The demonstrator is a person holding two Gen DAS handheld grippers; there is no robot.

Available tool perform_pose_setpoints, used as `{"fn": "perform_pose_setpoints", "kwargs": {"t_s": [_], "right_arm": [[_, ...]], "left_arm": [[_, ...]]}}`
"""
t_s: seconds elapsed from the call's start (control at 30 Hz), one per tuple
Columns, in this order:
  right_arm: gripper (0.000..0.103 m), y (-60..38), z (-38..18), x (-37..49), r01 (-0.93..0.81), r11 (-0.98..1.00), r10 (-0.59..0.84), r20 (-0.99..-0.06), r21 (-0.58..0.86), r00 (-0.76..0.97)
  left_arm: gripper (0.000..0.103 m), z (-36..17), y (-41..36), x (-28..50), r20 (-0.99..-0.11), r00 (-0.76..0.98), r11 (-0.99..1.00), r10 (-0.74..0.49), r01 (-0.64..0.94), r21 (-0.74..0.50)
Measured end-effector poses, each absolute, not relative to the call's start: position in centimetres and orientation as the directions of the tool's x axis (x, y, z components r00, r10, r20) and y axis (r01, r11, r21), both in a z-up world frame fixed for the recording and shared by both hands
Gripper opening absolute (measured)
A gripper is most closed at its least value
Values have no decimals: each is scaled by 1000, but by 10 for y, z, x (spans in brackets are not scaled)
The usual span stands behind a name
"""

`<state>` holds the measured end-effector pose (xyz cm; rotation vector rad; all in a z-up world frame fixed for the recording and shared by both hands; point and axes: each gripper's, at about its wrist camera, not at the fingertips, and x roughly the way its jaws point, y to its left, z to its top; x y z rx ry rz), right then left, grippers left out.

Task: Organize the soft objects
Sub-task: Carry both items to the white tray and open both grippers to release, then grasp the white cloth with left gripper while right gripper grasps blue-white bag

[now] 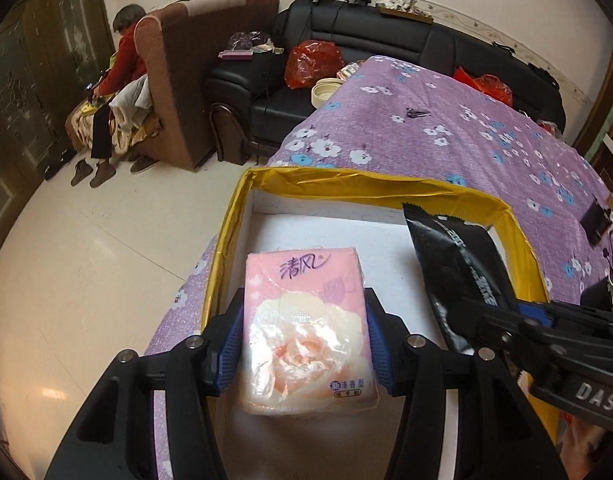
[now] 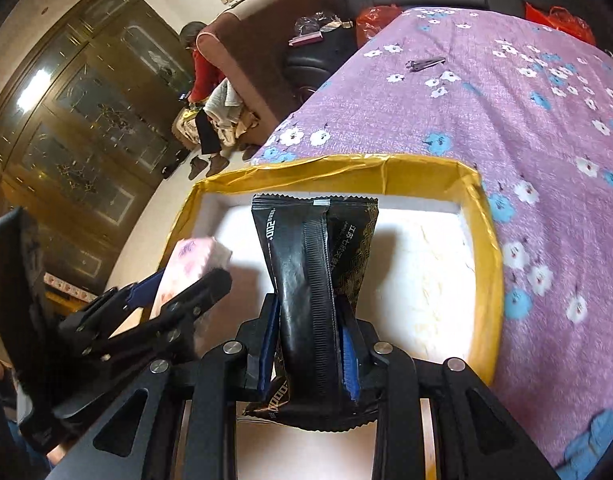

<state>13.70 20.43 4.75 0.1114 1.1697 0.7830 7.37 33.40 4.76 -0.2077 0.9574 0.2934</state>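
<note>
While both grippers hang over the white-floored box with yellow taped walls (image 1: 348, 184) on the purple flowered tabletop (image 1: 446, 128), the left gripper (image 1: 304, 340) has its jaws closed on a pink plastic-wrapped tissue pack (image 1: 306, 328), and the right gripper (image 2: 310, 344) pinches a black crinkled foil pouch (image 2: 312, 264).

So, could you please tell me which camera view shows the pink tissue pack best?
The left wrist view: the pink tissue pack fills the centre, its printed front facing the camera, held between the left gripper's fingers over the yellow-rimmed box. The right wrist view shows it only side-on, small and partly hidden by those fingers.
</note>
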Motion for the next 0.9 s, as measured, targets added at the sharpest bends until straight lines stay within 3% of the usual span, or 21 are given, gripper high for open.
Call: {"fn": "perform_pose_setpoints", "kwargs": {"t_s": [0.07,0.27,0.33,0.4,0.6,0.73,0.9], "right_arm": [[34,206,47,133,-494,753,582,-790,435,193],[47,199,48,135,-495,743,601,-775,450,197],[51,194,52,133,-504,732,615,-763,458,199],[59,189,57,130,-513,725,623,-755,458,206],[59,165,79,111,-525,694,668,-714,493,212],[59,138,93,95,-530,675,694,-685,514,220],[59,105,103,75,-536,649,721,-662,540,206]], "left_arm": [[62,48,335,73,-822,555,945,126,-320,-71],[66,53,328,63,-798,577,946,176,-322,-25],[78,57,323,57,-783,585,944,211,-329,8],[80,63,315,47,-756,610,948,235,-317,39],[82,82,292,14,-710,637,941,301,-321,111],[93,83,272,-7,-690,659,947,300,-294,131],[93,69,256,-13,-675,620,915,400,-310,258]]}}
